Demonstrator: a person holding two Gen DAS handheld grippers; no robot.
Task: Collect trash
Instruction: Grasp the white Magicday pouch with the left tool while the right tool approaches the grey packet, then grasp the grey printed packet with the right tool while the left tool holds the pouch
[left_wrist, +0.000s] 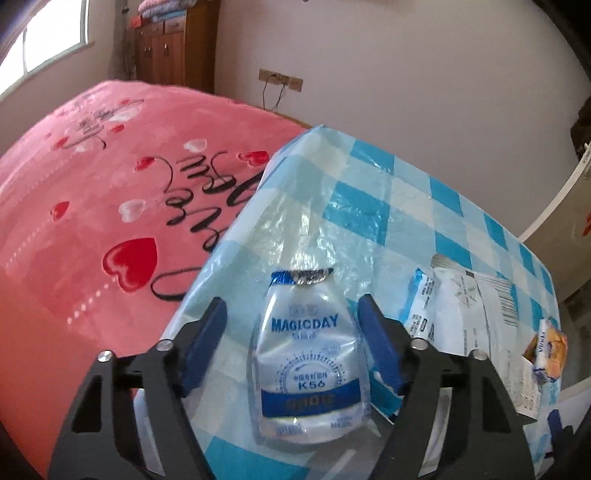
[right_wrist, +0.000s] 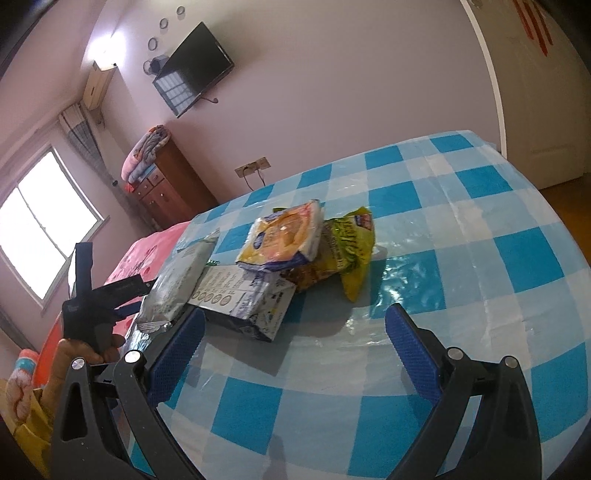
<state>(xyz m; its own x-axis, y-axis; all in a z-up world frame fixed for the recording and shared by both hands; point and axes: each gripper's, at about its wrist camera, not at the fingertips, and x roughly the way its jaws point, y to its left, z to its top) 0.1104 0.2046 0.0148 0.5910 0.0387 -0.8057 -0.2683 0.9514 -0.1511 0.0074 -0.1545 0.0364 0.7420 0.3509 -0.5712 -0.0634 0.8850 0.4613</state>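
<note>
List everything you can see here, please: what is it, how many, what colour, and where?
MAGICDAY pouch: one, clear and blue, on the table between the left gripper's pads
carton: one, white, mid-table
silver bag: one, left of the carton
bread wrapper: one, yellow, on top of the pile
green snack bag: one, right of the pile
table: one, blue-and-white check cover
bed: one, pink blanket, beside the table
left gripper: blue pads, not touching the pouch
right gripper: open, empty
</note>
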